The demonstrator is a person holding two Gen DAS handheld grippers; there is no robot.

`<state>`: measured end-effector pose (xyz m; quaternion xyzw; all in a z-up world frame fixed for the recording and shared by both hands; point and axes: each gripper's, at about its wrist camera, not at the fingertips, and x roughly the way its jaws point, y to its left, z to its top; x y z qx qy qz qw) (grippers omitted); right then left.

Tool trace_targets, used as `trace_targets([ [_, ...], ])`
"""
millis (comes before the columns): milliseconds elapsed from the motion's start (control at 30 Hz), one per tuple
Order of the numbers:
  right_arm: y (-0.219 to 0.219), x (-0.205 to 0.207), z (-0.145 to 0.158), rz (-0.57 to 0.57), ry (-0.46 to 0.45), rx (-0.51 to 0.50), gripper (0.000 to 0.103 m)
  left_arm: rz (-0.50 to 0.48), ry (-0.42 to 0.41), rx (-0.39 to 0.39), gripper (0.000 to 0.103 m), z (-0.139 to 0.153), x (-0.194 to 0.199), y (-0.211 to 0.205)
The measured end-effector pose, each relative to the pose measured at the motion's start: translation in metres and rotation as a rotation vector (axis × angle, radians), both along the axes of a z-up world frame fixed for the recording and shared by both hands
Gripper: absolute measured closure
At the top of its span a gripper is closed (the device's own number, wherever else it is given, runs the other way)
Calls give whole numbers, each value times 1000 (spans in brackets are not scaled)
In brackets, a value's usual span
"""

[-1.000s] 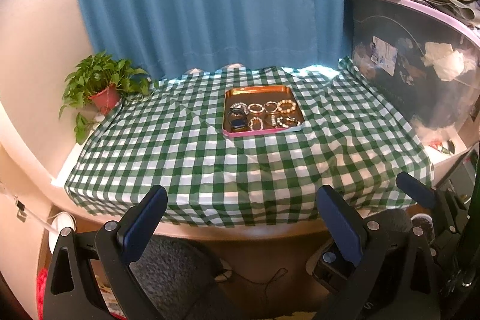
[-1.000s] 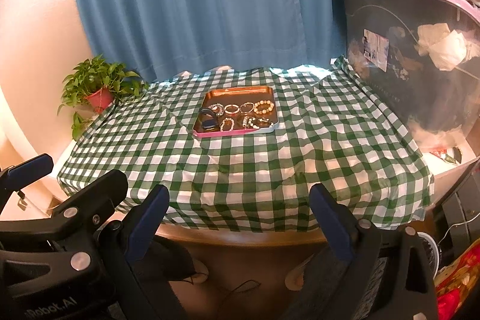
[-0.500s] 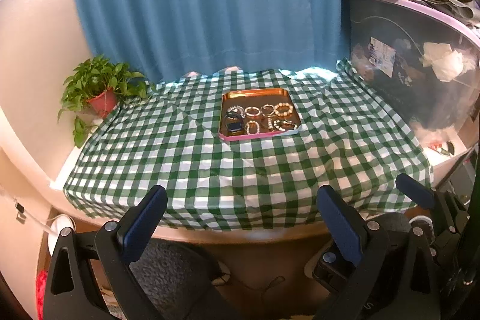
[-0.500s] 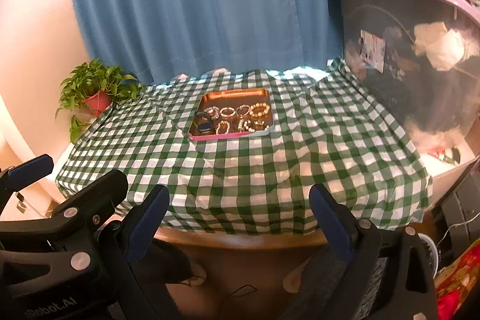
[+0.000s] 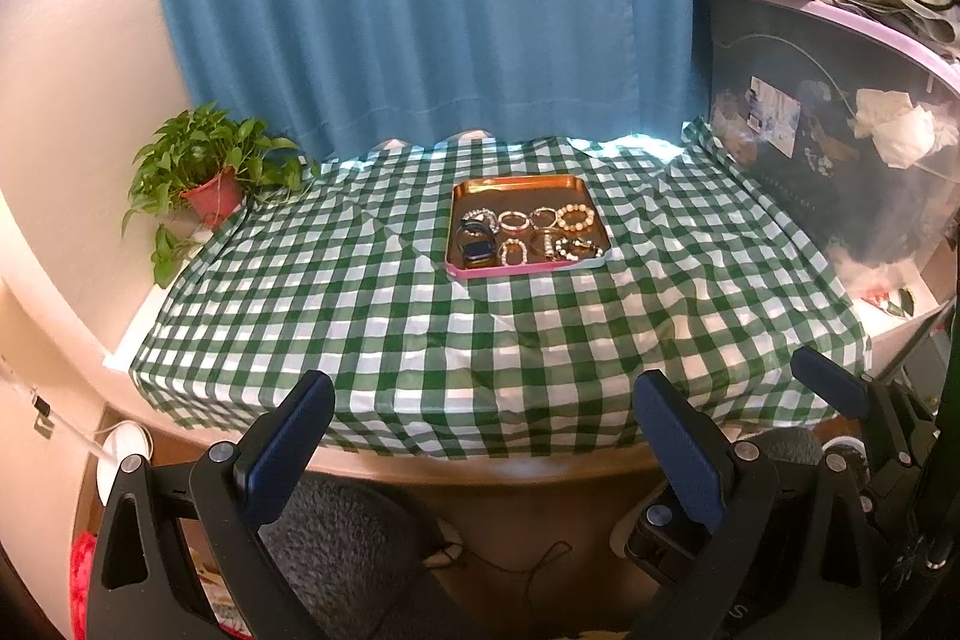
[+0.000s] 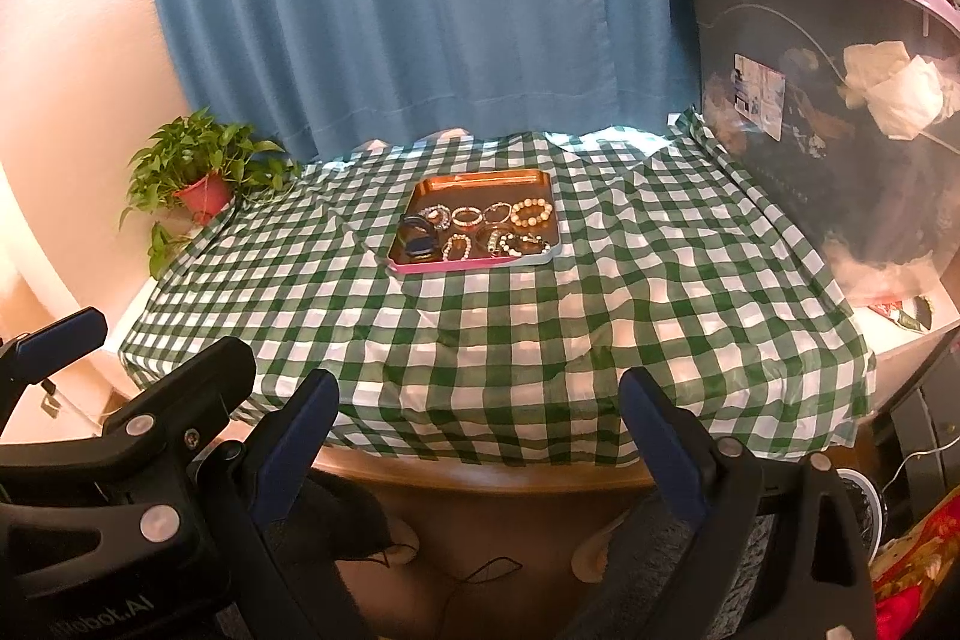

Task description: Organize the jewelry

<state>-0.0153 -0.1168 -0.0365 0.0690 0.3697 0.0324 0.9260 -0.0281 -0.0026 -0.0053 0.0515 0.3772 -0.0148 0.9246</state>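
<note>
shallow copper-toned tray (image 5: 516,187) with a pink front lip holds beaded bracelets (image 5: 578,218) mid-table on creased green gingham cloth (image 5: 420,316). left gripper (image 5: 480,409) and right gripper (image 6: 477,406) both gape wide, empty, before the table edge.

Both wrist views have drifted slightly: the copper-coloured metal jewelry tray with pink rim (image 5: 528,268) (image 6: 474,264) now sits a little further left and lower than a second ago
</note>
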Motion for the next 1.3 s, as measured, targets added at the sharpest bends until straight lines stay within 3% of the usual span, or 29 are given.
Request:
trace_targets([
  [633,5,4,6,28,-6,-14,10,12,23,-14,3,-2,3,0],
  [1300,7,6,6,31,-6,-7,10,28,-4,-8,3,0,0,-2],
])
